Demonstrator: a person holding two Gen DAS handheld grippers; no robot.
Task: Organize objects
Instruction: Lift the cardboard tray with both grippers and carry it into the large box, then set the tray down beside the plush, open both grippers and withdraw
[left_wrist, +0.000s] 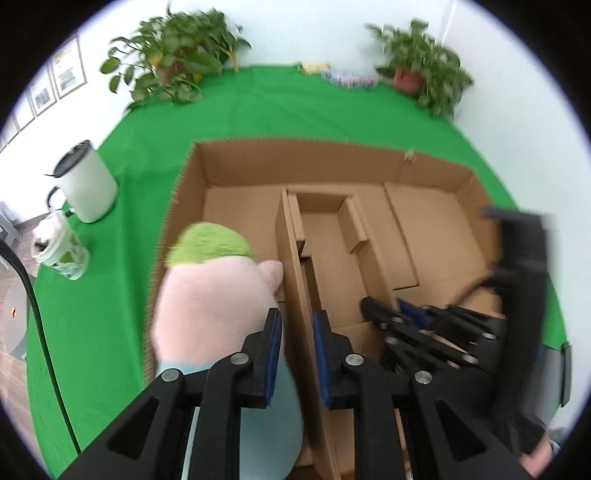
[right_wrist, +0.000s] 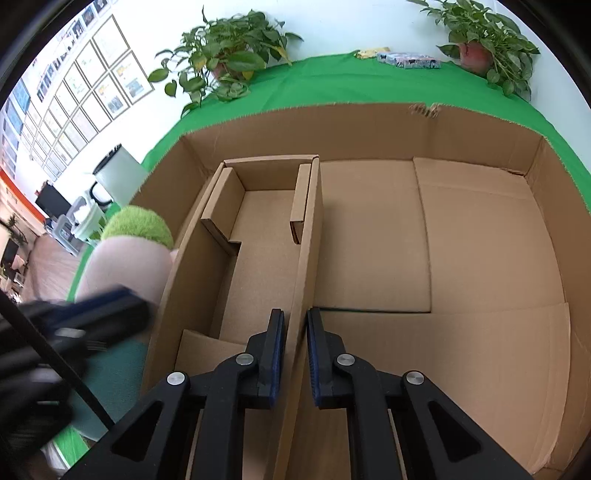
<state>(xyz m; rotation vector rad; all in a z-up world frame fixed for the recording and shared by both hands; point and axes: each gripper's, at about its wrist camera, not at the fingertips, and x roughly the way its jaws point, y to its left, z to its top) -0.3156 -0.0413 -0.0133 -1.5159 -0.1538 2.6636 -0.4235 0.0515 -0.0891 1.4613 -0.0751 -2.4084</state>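
Observation:
A small open cardboard tray (left_wrist: 332, 254) stands inside a large cardboard box (left_wrist: 295, 158) on the green cloth. My left gripper (left_wrist: 297, 328) straddles the tray's left wall (left_wrist: 291, 258), jaws a little apart around it. My right gripper (right_wrist: 295, 328) straddles the tray's right wall (right_wrist: 308, 236) the same way, and it also shows in the left wrist view (left_wrist: 391, 310). A pink plush toy with a green top (left_wrist: 210, 295) lies in the big box left of the tray; it also shows in the right wrist view (right_wrist: 133, 251).
A white mug with a black lid (left_wrist: 86, 181) and a green patterned cup (left_wrist: 62, 251) stand on the cloth at the left. Two potted plants (left_wrist: 177, 55) (left_wrist: 417, 70) and a flat packet (left_wrist: 349, 79) sit at the far edge.

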